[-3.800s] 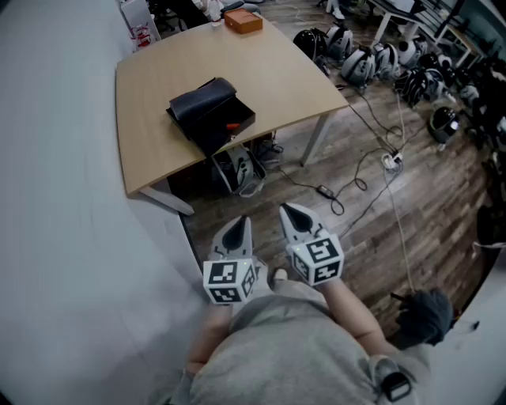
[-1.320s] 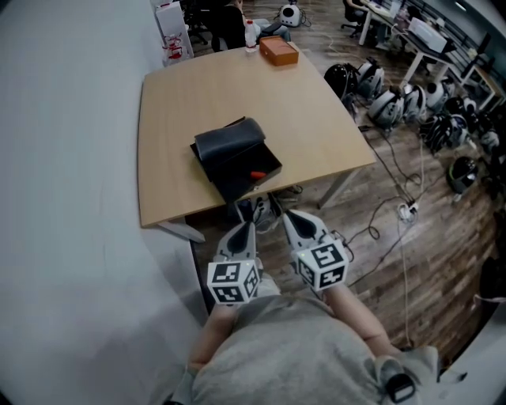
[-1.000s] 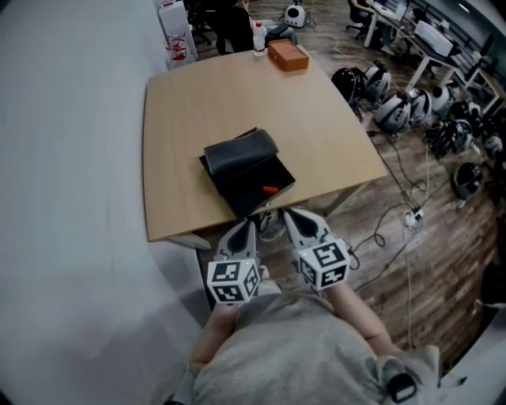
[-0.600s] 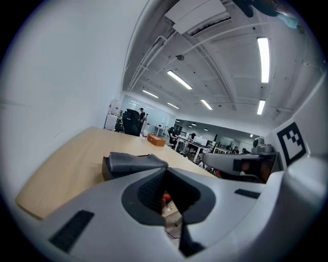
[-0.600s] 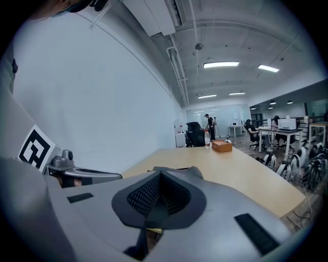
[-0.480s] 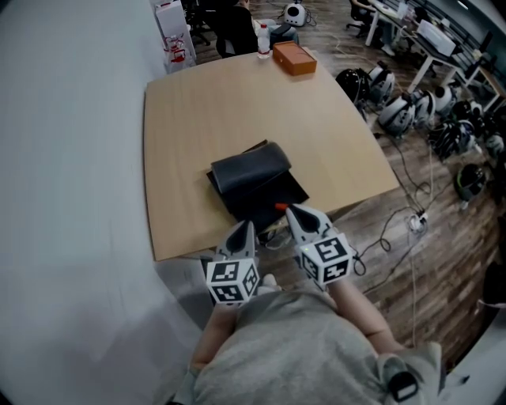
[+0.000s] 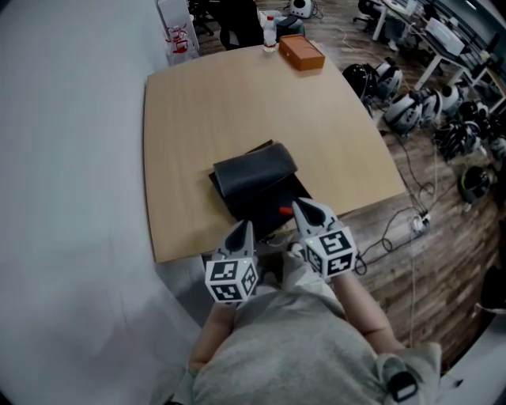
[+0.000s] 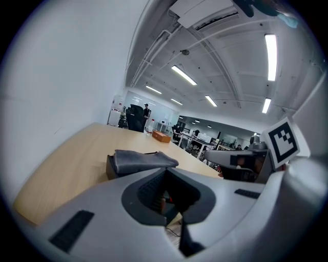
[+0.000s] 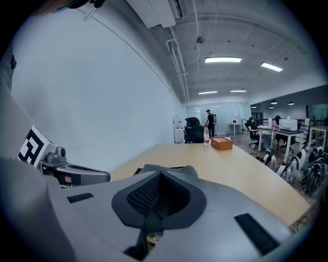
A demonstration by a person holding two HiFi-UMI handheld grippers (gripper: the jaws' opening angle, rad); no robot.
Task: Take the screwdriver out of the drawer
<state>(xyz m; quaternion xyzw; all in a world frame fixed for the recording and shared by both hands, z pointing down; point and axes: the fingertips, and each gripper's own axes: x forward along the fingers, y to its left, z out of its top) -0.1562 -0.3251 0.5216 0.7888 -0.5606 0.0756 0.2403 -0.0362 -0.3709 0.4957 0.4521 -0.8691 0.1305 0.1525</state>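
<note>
A black drawer box sits on the wooden table near its front edge, with its drawer pulled open toward me. The screwdriver's orange-red handle shows inside the drawer. My right gripper is shut and empty, its tips right beside that handle. Just left of the drawer, at the table's front edge, my left gripper is also shut with nothing in it. In the left gripper view the box lies just ahead; the right gripper view shows its top above the jaws.
An orange box and a bottle stand at the table's far edge. A white wall runs along the left. Helmets and cables with a power strip lie on the wooden floor at right.
Both grippers have come forward to the table's front edge. The right one now reaches the open drawer beside the orange-red handle. Both have stayed shut.
</note>
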